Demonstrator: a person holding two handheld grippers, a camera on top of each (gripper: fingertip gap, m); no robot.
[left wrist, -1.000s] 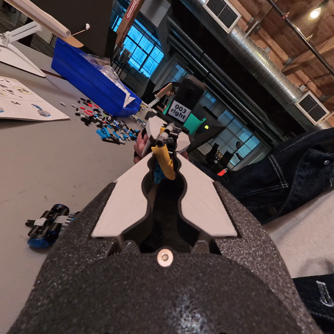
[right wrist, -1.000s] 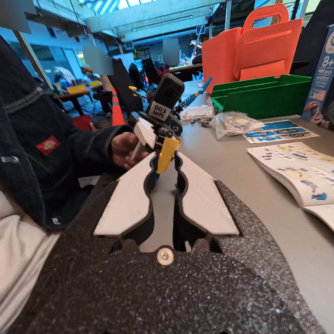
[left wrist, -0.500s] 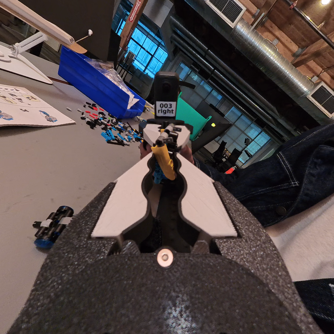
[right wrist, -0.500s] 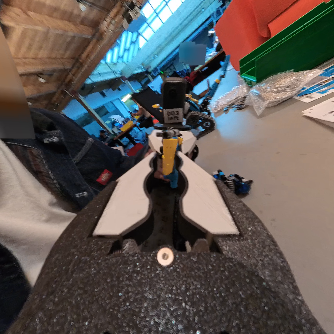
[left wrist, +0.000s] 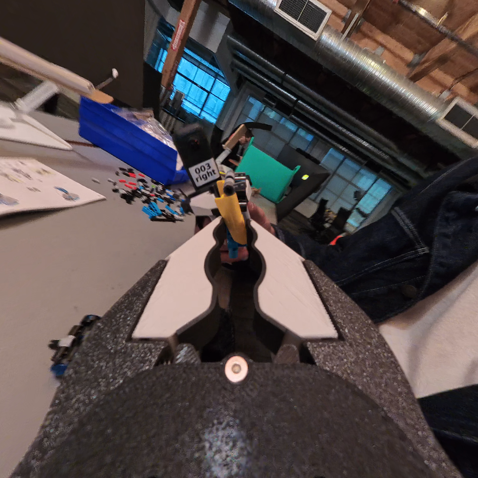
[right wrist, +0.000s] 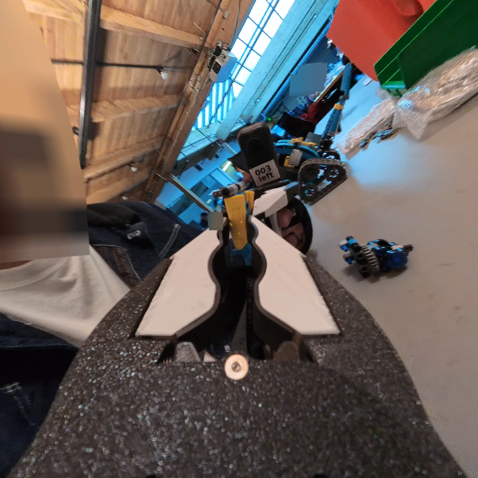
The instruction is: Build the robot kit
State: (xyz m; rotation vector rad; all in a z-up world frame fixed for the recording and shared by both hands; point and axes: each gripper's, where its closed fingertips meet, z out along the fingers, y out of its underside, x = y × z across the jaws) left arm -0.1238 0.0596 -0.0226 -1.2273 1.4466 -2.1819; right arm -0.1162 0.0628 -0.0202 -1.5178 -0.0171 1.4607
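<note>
Left tool (left wrist: 234,227) and right tool (right wrist: 236,227) both clamped on yellow-blue assembly (left wrist: 231,217), held above desk (left wrist: 77,258). Loose parts (left wrist: 147,191) at 10 o'clock.

Wooden ceiling (left wrist: 439,38), silver duct (left wrist: 375,75), blue-lit windows (left wrist: 196,85), grey table (left wrist: 64,258).

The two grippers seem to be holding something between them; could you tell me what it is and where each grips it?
Both hold one small brick assembly: the left gripper clamps its yellow-and-blue end, the right gripper likewise from the opposite side; exact contact points are hidden.
</note>
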